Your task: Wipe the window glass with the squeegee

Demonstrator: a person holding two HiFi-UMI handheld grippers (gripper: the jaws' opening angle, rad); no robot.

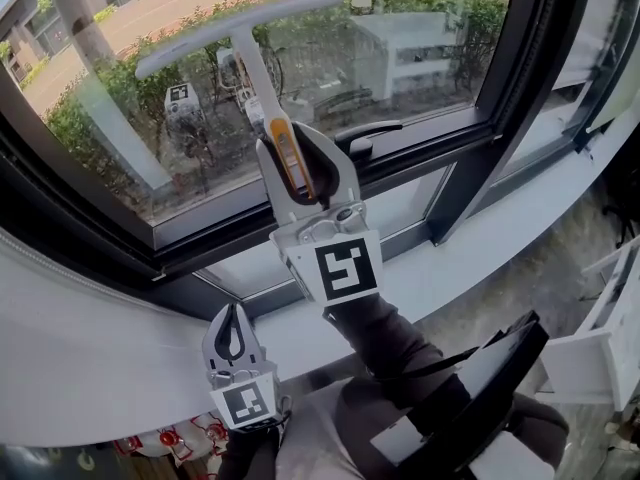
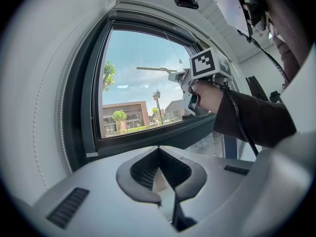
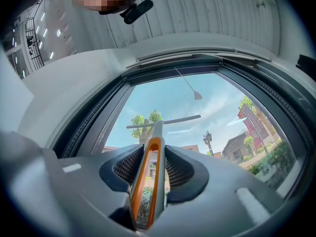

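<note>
While the left gripper [image 1: 232,314] sits low over the sill [image 1: 80,348] with its jaws closed on nothing, the right gripper [image 1: 293,146] clamps its jaws on the orange handle of the squeegee [image 1: 243,43], whose blade is raised at the window glass [image 1: 400,38].

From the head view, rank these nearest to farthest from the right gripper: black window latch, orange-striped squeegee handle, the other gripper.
1. Orange-striped squeegee handle, clamped in the right gripper.
2. Black window latch, just right.
3. Left gripper, lower left.

Head view looks steeply down at the sill [image 1: 80,353]; both gripper views face the same window glass [image 3: 207,117].
</note>
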